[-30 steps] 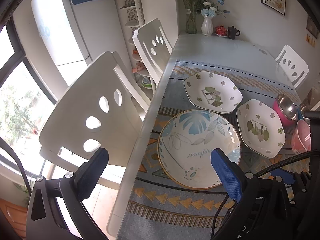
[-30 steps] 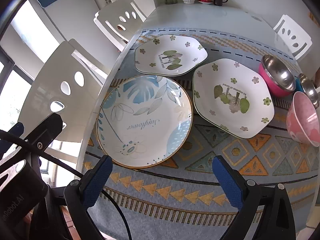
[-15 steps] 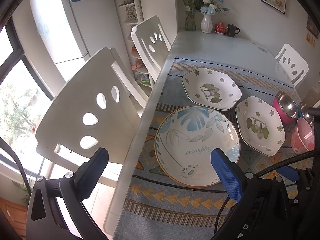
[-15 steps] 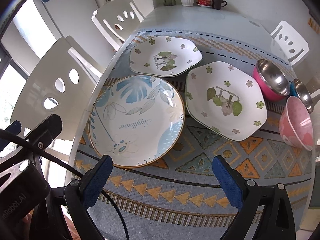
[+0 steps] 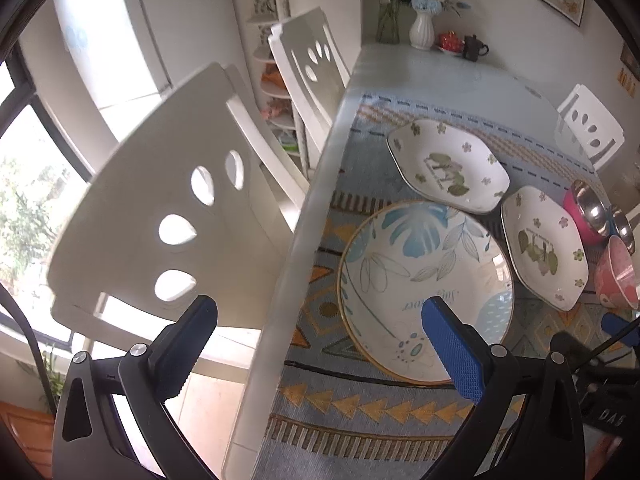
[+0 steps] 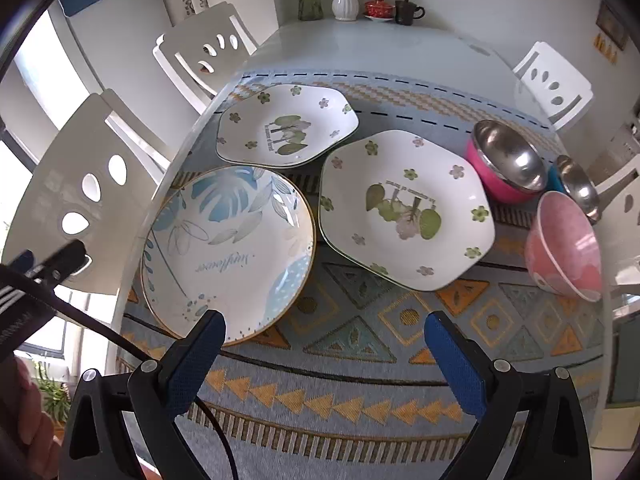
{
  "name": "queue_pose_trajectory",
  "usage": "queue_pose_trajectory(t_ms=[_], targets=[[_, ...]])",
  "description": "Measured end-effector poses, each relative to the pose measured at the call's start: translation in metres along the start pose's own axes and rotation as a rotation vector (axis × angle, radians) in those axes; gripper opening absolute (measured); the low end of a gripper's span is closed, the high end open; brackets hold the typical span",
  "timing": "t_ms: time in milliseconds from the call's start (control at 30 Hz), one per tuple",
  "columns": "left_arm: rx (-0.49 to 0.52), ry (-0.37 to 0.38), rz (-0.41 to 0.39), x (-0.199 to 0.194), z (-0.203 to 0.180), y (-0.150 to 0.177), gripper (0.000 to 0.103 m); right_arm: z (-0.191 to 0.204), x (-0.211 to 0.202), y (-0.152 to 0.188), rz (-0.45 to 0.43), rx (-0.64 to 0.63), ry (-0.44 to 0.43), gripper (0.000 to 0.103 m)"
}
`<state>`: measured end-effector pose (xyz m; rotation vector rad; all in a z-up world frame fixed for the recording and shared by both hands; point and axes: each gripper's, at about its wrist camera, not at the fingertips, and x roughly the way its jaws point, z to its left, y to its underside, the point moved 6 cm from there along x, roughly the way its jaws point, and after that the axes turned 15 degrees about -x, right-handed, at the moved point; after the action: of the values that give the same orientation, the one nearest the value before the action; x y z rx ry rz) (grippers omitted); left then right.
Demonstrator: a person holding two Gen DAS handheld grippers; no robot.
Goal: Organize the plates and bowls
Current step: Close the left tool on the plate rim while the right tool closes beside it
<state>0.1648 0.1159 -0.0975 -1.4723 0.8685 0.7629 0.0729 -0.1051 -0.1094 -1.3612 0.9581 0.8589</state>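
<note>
A large round plate with blue leaves (image 6: pixel 230 248) (image 5: pixel 424 288) lies near the table's left edge. Two white hexagonal plates with flowers lie beyond it: the far one (image 6: pixel 286 126) (image 5: pixel 448 166) and the right one (image 6: pixel 406 210) (image 5: pixel 542 246). At the right stand a pink steel-lined bowl (image 6: pixel 506 162), a blue steel-lined bowl (image 6: pixel 578 186) and a pink bowl (image 6: pixel 566 246). My left gripper (image 5: pixel 320 324) is open and empty above the table's left edge. My right gripper (image 6: pixel 326 336) is open and empty above the cloth in front of the plates.
A patterned blue cloth (image 6: pixel 340 400) covers the near half of the white table (image 6: pixel 380 46). White chairs (image 5: pixel 168 200) stand along the left side, another (image 6: pixel 554 84) at the far right. A vase, teapot and mug (image 6: pixel 346 0) stand at the far end.
Both grippers have shifted a little; the right one has turned right, so the plates sit further left and the bowls show more fully. Both stay open. No dish has moved.
</note>
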Motion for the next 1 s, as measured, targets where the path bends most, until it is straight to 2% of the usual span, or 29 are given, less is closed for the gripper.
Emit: queue_pose_trajectory(t_ms=[133, 333, 600, 700, 867, 1000], targets=[[0.027, -0.026, 0.01, 0.016, -0.004, 0.005, 0.102, 0.002, 0.015, -0.004, 0.001, 0.003, -0.023, 0.099], [0.03, -0.065, 0.04, 0.044, -0.005, 0.011, 0.102, 0.013, 0.051, 0.003, 0.059, -0.035, -0.005, 0.099], [0.026, -0.067, 0.074, 0.069, -0.007, 0.013, 0.102, 0.014, 0.08, 0.006, 0.106, -0.017, -0.021, 0.096], [0.024, -0.073, 0.091, 0.079, -0.007, 0.014, 0.102, 0.013, 0.091, 0.004, 0.117, -0.001, -0.043, 0.084], [0.02, -0.071, 0.114, 0.094, -0.006, 0.014, 0.102, 0.008, 0.104, 0.004, 0.133, 0.041, -0.062, 0.075], [0.013, -0.056, 0.137, 0.105, -0.006, 0.016, 0.098, 0.008, 0.11, 0.003, 0.105, 0.056, -0.077, 0.059]])
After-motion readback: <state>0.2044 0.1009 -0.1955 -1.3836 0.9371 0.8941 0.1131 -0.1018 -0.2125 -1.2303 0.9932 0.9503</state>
